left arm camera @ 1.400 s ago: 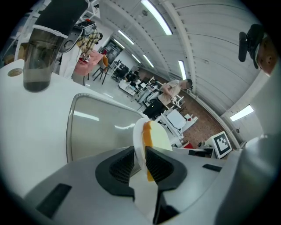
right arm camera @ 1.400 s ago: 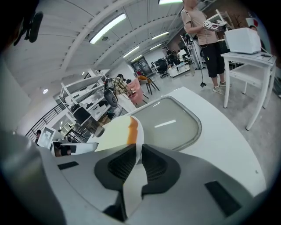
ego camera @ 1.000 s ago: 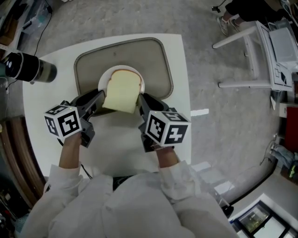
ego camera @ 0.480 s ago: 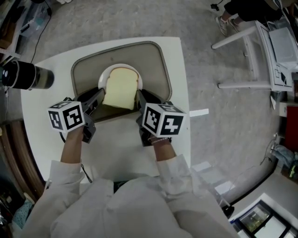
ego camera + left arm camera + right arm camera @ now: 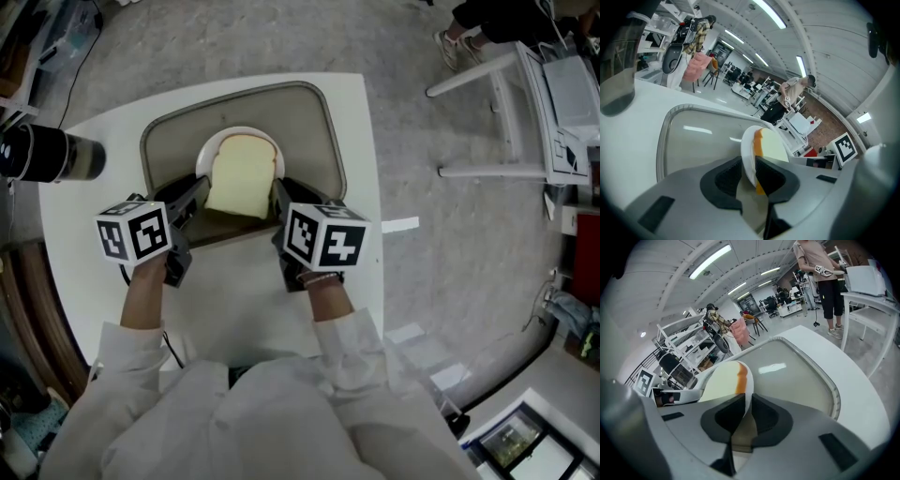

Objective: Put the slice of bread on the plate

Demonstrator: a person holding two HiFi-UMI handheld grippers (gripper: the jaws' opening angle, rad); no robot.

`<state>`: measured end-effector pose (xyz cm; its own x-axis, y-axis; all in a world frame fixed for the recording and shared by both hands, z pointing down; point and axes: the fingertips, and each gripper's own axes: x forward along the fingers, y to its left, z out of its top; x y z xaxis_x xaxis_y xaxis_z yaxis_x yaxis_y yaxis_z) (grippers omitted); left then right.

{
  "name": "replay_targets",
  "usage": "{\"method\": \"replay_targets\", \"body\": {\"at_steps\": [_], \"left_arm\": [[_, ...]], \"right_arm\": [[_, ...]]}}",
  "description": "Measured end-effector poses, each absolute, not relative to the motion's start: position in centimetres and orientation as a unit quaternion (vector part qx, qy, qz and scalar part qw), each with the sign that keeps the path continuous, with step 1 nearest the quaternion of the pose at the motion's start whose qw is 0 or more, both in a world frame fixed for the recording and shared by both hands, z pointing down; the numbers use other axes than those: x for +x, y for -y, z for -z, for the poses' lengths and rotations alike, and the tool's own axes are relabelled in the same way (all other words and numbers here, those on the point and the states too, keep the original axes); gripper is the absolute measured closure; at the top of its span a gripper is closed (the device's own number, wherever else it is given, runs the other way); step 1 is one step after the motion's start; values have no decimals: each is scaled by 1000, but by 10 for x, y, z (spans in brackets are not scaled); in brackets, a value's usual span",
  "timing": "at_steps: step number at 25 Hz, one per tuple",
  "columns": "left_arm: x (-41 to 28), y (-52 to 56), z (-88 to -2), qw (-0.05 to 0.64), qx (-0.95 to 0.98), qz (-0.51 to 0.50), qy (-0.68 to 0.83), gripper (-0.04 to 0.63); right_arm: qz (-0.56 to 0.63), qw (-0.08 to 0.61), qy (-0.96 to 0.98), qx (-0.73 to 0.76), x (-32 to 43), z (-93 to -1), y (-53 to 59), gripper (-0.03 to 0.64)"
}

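Bread slice [image 5: 242, 183], pale with a brown crust, lies on the white plate [image 5: 242, 134] and covers most of it; only the plate's far rim shows bare in the head view. Plate and slice sit over the middle of a grey-beige tray [image 5: 314, 131] with rounded corners. A dark shadow falls on the tray under the slice's near edge. Whether the plate rests on the tray or hangs just above it cannot be told.

The left tongs [image 5: 202, 192] are closed on the plate's left rim. In the left gripper view the white rim stands pinched between the two jaws, with the crust just beside the inner jaw. The right tongs [image 5: 278, 190] are likewise closed on the plate's right rim, and the right gripper view shows the rim clamped between the jaws. The two tongs face each other across the slice.

The tray lies on a white surface [image 5: 361, 187]. A dark cylindrical object [image 5: 52, 155] lies at the surface's left edge, well apart from the tray.
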<state>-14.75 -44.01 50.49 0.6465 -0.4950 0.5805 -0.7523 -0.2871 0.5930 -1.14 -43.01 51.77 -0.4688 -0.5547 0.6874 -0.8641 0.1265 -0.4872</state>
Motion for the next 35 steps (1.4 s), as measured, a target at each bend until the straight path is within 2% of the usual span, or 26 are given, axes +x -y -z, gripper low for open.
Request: {"method": "replay_targets", "body": {"at_steps": [11,18,35], "left_arm": [[-145,439,-504,440,797,-165,379,509],[-142,442,-507,410,807,-198,377,509],[-150,443,-497,378,814,-190,399,511]], "right_arm": [[-403,234,736,490,-12,-521,431,565],[-395,235,741,490,-7,-518,435,565],[-370,215,757,494,0,-503,439,565]]}}
